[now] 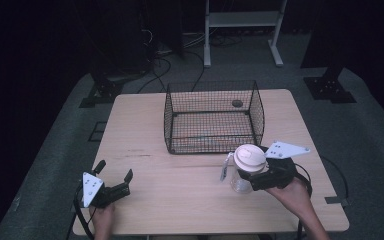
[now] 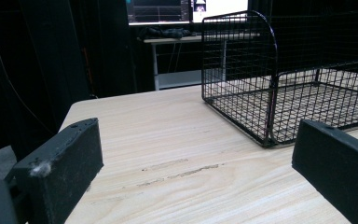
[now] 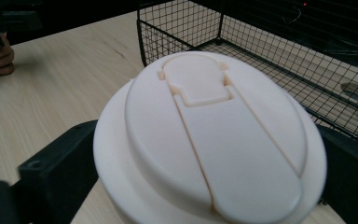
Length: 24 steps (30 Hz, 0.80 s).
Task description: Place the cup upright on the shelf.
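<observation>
the right gripper [image 1: 260,176] clamps a clear cup [image 1: 241,181] just under its cream flip-top lid [image 3: 214,140], near the wire basket [image 1: 212,117]'s front right corner. the cup looks light and rigid but slick, so gripping below the lid rim seems safest. the left gripper [image 1: 114,176] rests wide open and empty on the table [image 1: 180,200]. the basket's top is open, with a dark disc [image 1: 237,103] inside.

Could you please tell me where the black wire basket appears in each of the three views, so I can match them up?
High view: the wire basket stands upper centre on the table.
Left gripper view: it is at upper right, beyond the open jaws.
Right gripper view: it runs along the top right, behind the cream lid.
Shared landmark: the wooden table.
</observation>
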### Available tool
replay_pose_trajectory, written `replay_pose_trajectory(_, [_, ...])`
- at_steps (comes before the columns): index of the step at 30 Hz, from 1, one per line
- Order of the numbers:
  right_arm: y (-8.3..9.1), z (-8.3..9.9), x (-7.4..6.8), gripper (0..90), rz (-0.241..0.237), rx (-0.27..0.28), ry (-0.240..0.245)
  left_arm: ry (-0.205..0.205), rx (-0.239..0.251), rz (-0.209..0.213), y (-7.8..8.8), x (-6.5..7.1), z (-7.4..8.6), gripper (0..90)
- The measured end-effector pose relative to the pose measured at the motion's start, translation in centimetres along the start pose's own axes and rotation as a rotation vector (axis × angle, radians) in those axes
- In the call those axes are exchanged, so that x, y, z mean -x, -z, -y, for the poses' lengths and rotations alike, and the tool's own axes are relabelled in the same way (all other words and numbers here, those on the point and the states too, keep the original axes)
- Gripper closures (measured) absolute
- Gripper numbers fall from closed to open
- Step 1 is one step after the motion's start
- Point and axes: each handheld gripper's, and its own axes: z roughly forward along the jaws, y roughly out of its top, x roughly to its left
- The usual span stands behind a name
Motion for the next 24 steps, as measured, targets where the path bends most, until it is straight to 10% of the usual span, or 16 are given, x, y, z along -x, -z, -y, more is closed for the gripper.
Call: replay_pose_trajectory(24, [0.9, -1.9, -0.4, 4.4, -0.051, -0.013, 0.006, -0.002, 0.000, 0.002, 0.0, 0.0, 0.0, 0.9])
